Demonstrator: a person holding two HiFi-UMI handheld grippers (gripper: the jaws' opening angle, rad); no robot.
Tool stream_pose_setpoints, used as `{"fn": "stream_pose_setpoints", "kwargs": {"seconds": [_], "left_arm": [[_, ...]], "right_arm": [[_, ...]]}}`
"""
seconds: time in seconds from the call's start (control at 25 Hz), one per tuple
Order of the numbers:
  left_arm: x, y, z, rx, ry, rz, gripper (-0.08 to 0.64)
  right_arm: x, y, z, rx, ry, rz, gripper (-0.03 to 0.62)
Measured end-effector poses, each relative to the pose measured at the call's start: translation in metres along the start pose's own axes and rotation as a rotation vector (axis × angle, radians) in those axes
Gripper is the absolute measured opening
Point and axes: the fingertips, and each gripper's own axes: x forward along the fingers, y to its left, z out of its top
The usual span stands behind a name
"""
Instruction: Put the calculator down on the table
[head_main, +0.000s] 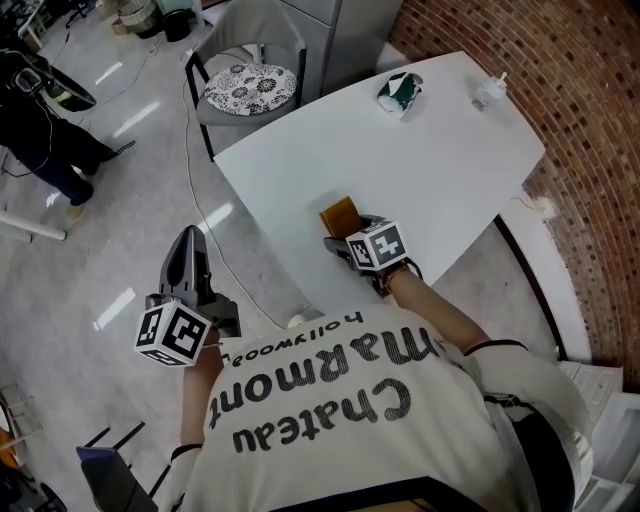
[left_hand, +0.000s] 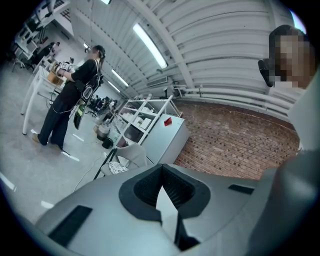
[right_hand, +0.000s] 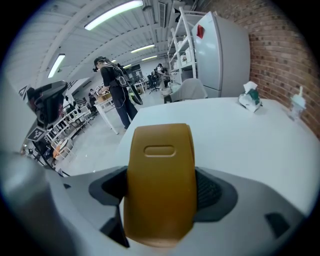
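- My right gripper (head_main: 350, 238) has its jaws clamped on the calculator (right_hand: 159, 185), one pad pressing on each long side.
- The calculator is ochre-brown, and the plain face with a small oval recess is turned up toward my camera.
- Its far end sticks out past the jaw tips.
- In the head view it sits over the near edge of the white table (head_main: 430, 170), just ahead of my marker cube (head_main: 378, 245).
- I cannot tell whether it touches the tabletop or hangs just above it.
- My left gripper (head_main: 188, 250) is off the table, well to the left, over the grey floor (head_main: 100, 250).
- Its jaws are pressed together at the tips and pinch nothing.
- Far across the table lie a crumpled green-and-white packet (head_main: 400, 92) and a small white bottle (head_main: 490, 92), both well apart from the calculator.
- A chair (head_main: 250, 88) with a patterned cushion stands at the table's far left corner.
- A brick wall (head_main: 560, 80) runs along the table's right side.
- A person (right_hand: 115, 85) in dark clothes stands on the floor beyond the table.
- A grey cabinet (right_hand: 222, 55) stands against the brick wall behind the table.
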Motion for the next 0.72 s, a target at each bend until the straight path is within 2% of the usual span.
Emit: {"fn": "stream_pose_setpoints", "kwargs": {"seconds": [0.72], "left_arm": [[0.012, -0.004, -0.004, 0.002, 0.004, -0.003, 0.002]], "right_arm": [[0.004, -0.015, -0.011, 0.025, 0.03, 0.001, 0.405]]}}
